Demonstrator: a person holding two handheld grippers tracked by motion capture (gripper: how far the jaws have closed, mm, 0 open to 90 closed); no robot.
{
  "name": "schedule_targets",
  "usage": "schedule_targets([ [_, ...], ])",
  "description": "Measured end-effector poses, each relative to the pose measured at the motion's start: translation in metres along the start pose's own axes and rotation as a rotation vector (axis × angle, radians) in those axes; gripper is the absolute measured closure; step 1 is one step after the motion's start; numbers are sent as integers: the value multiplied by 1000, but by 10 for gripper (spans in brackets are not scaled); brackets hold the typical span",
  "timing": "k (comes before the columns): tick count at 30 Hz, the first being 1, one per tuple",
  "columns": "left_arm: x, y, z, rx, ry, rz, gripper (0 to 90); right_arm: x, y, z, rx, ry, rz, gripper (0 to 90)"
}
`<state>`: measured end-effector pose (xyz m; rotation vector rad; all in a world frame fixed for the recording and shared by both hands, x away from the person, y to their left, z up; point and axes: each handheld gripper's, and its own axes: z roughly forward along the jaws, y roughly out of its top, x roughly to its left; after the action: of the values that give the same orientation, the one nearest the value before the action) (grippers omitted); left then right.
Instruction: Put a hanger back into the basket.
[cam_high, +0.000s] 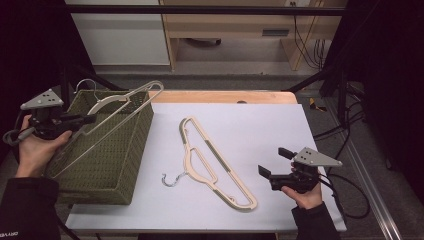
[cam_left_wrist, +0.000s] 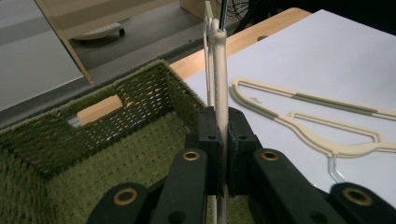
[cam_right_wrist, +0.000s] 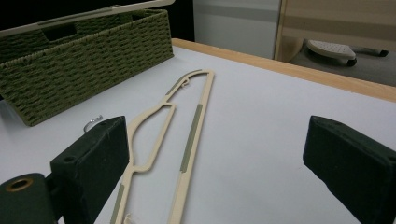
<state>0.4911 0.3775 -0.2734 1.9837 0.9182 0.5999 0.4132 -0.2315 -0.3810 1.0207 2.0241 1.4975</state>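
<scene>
The white sheet (cam_high: 260, 130) spreads across the wooden table (cam_high: 220, 96), and on its left edge sits the green woven basket (cam_high: 112, 165), deep and square. A cream hanger (cam_high: 131, 102) lies slanted over the basket, its upper end poking past the far right corner, its lower run angling down toward the near left side, its metal hook curling at the far rim. The left gripper (cam_high: 82, 120) has that hanger clamped tight: in the left gripper view the two black jaws press flat on either side of the cream bar (cam_left_wrist: 220, 93), which rises straight up from between them above the basket's interior (cam_left_wrist: 116, 140). Out on the sheet lies a second hanger (cam_high: 212, 162), flat, running diagonally from mid-sheet toward the near edge, its metal hook (cam_high: 171, 180) pointing at the basket. The right gripper (cam_high: 272, 165) hovers just beside that hanger's near end, jaws spread wide apart and holding nothing; in the right gripper view the second hanger (cam_right_wrist: 187, 121) runs between them.
</scene>
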Motion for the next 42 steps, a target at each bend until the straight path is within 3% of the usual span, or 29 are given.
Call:
schedule_targets([
  [12,31,-26,-5,12,43,-51,863,-2,-2,0,8,2,4,75],
  [17,37,-34,-6,15,50,-63,863,-2,-2,1,8,-1,5,75],
  [20,41,-42,-2,46,63,-78,863,-1,-2,1,12,1,3,75],
  [26,43,-56,8,60,61,-113,862,-1,-3,3,17,4,1,75],
  [30,43,-71,25,108,49,-145,863,-1,-3,4,21,4,-8,75],
  [42,42,-90,45,139,63,-177,858,0,-4,5,28,9,-9,75],
])
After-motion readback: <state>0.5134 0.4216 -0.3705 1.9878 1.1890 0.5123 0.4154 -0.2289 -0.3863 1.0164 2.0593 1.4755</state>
